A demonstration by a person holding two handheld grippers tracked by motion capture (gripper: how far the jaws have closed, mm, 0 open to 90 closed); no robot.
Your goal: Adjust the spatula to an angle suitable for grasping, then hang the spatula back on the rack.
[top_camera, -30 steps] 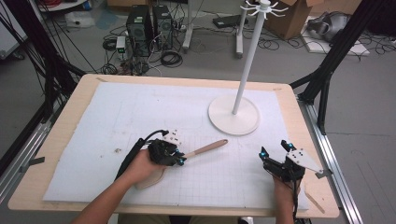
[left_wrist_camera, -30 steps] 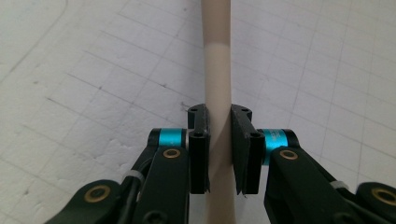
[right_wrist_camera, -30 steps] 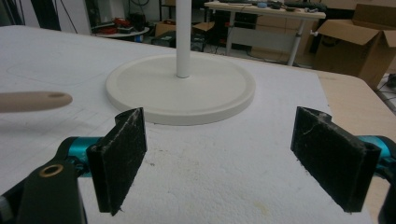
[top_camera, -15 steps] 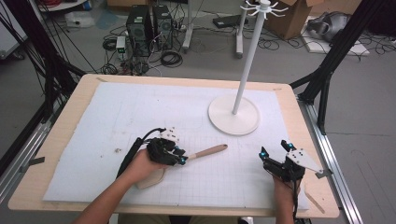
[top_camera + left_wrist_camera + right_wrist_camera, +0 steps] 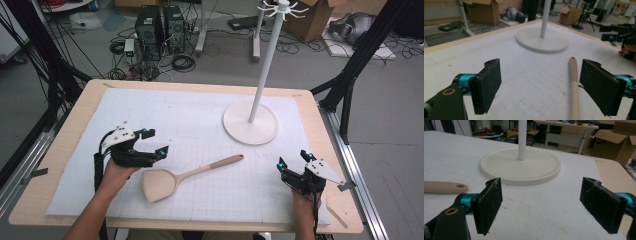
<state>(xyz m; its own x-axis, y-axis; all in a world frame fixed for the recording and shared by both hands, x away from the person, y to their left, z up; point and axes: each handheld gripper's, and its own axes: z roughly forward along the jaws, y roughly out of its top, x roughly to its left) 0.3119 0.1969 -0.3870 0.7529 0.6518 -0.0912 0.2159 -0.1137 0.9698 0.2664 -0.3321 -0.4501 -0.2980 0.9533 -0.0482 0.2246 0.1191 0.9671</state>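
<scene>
since both grippers stand empty with jaws spread wide, the step in hand reads as the approach to a pick-up of the spatula [image 5: 186, 176], not yet a grasp. spatula lies flat on the white mat [image 5: 200, 120], blade toward the person, handle angled up and right toward the stand [image 5: 250, 122]. left gripper [image 5: 151, 146] hovers just up-left of the blade, apart from it. in the left gripper view the handle [image 5: 574, 85] runs up between the pads, close to one pad [image 5: 599, 87], touching neither. right gripper [image 5: 293, 164] sits near the mat's right edge, well apart from the handle tip; its view shows the tip [image 5: 445, 187] off to one side, outside the jaws. next move likely calls for lowering the left gripper, centring the handle, then closing.
</scene>
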